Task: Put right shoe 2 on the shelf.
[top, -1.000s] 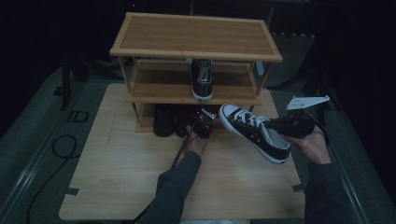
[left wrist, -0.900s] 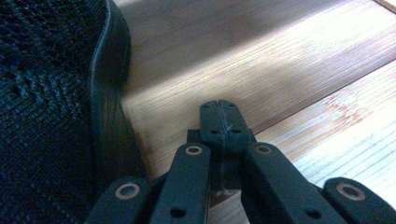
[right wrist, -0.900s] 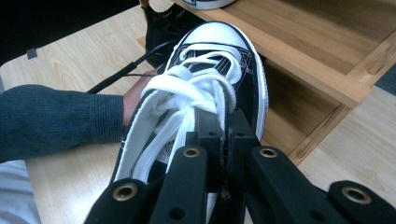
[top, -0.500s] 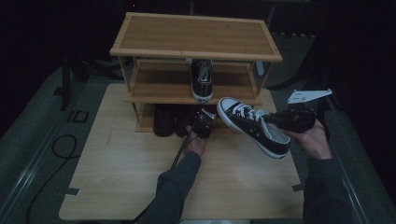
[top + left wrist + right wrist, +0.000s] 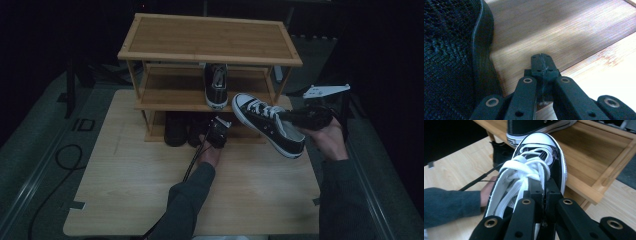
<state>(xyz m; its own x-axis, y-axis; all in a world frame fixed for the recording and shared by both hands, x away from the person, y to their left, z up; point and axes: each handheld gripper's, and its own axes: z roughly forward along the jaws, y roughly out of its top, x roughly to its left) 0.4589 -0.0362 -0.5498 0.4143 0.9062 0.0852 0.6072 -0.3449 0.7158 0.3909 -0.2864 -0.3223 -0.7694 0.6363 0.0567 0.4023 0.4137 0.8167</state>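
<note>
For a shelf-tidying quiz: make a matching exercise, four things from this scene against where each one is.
Things:
1. sneaker with white laces
2. second sneaker
3. dark shoes
4. left gripper

Places:
A. on the bottom shelf of the rack
B. held in the right gripper, off the table
C. jaws shut, low beside the dark shoes
D. on the middle shelf, toe outward

Pairs: 1-B, 2-D, 3-A, 4-C

overhead view faces rack [image 5: 210, 40]; gripper views close.
</note>
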